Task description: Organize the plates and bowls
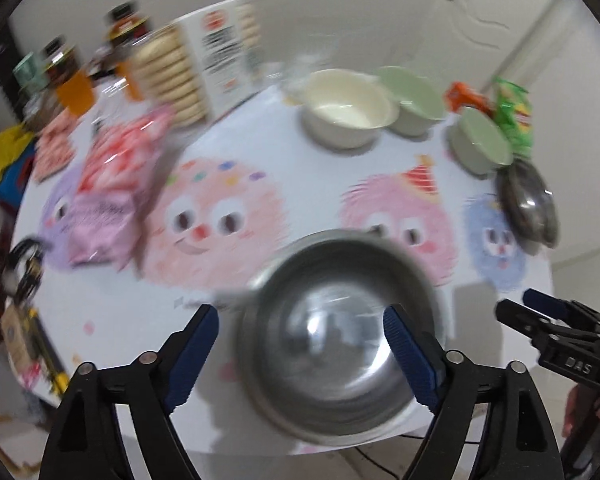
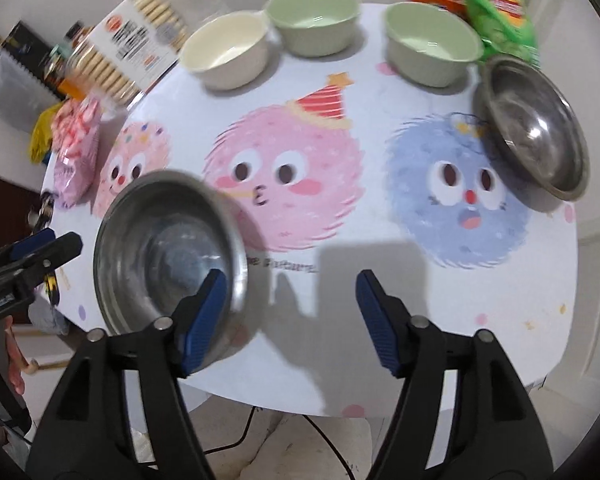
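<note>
Two steel bowls on the round table (image 2: 380, 360), over a cloth printed with fluffy cartoon faces: near steel bowl (image 1: 340, 336) sitting at the front edge, far steel bowl (image 2: 534, 128) resting tilted near the right rim, just beside a green snack bag (image 2: 496, 8). Three ceramic bowls lined up along the far side, apart from the steel ones: cream bowl (image 2: 226, 54), then green bowl (image 2: 314, 18), then second green bowl (image 2: 432, 42) nearest the snack bag. Left gripper (image 1: 300, 356) spread wide, blue pads either side of the near steel bowl, right pad over its rim; contact hard to judge through the motion blur, probably none. Right gripper (image 2: 290, 320) likewise spread wide and holding nothing, poised above bare cloth just right of the same bowl, its left pad overlapping the rim in view. Biscuit box (image 2: 136, 40), pink candy packets (image 2: 76, 148) and bottles (image 1: 68, 76) crowded at the left side.
</note>
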Available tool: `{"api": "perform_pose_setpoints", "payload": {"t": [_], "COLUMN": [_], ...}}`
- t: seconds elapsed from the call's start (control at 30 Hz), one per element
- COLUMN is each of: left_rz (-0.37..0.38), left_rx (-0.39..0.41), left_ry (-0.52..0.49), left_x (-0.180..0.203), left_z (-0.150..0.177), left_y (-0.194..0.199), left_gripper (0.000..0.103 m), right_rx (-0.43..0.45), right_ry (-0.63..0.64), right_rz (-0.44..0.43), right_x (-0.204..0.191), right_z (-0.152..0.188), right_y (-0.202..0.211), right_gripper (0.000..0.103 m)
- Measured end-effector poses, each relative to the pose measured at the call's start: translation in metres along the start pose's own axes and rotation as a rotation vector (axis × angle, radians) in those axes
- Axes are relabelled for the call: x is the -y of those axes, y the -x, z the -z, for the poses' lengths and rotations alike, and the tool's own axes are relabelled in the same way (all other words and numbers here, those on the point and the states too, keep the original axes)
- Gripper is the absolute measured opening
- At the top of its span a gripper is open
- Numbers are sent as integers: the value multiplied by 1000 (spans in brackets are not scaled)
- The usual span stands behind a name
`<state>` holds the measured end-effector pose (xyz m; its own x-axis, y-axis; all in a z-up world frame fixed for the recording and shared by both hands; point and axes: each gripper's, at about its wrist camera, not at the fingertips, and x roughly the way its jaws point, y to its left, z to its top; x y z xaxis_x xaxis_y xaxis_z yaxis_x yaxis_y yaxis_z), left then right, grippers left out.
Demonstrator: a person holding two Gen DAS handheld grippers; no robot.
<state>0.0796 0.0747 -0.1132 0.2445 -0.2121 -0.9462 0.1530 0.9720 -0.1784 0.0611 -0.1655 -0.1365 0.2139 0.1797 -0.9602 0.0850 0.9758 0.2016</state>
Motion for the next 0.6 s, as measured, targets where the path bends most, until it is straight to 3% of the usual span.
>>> {"api": "perform_pose_setpoints", "payload": {"t": [0.07,0.33,0.6], "left_rz": [38,63,71], "left_rx": [-10,-42,-70], "left_ry": [-46,-186,-199], "left_x": [23,123,215], "left_z": [-9,-32,-54], "left_y": [-3,-27,-56], "left_gripper": [103,103,103], "right_rx": [26,101,114], "right_ry": [-31,-170,-249], "right_rz": [19,78,123], "right_x": [15,101,197], "right_z": [-1,-10,-30], "right_y": [9,44,63], "right_gripper": [73,74,74]}}
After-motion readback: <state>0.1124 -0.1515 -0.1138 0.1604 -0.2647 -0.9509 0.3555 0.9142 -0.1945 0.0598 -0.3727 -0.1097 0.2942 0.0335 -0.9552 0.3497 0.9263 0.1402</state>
